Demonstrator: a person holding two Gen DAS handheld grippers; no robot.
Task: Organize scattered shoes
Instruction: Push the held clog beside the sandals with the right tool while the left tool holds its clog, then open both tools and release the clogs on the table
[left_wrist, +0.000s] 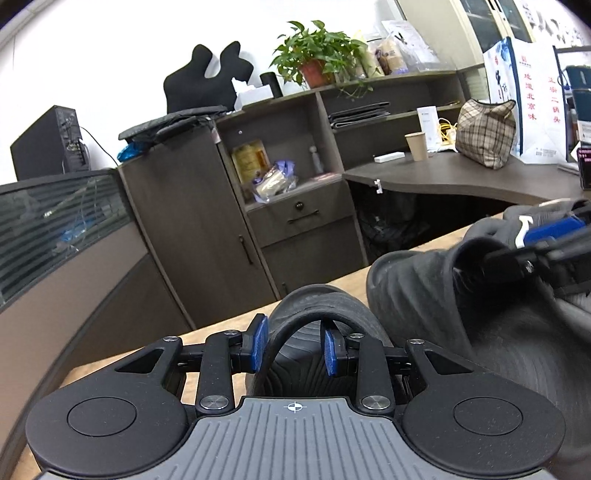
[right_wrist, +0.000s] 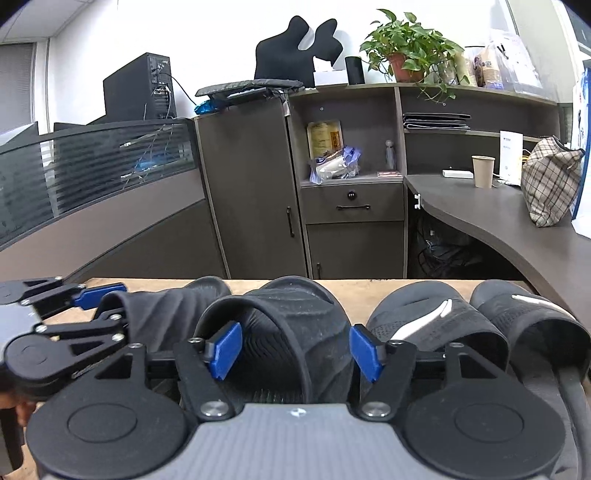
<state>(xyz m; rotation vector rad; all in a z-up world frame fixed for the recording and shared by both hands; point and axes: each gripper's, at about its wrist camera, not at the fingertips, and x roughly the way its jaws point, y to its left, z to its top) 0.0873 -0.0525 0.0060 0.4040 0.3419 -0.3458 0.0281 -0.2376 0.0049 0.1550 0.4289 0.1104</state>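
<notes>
Slippers (right_wrist: 280, 332) side by side — left claw (left_wrist: 294, 350) grips one's strap, right claw (right_wrist: 295, 350) wide.

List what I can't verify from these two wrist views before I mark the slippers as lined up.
- Heel ends of all four slippers: hidden below each gripper body, both views.
- Left gripper contact: pads flank the ribbed slipper strap; actual clamping unclear.
- Right gripper: pads stand apart around its ribbed slipper; touching or not is unclear.
- Far-right striped slipper: cut by the right view's edge.
</notes>
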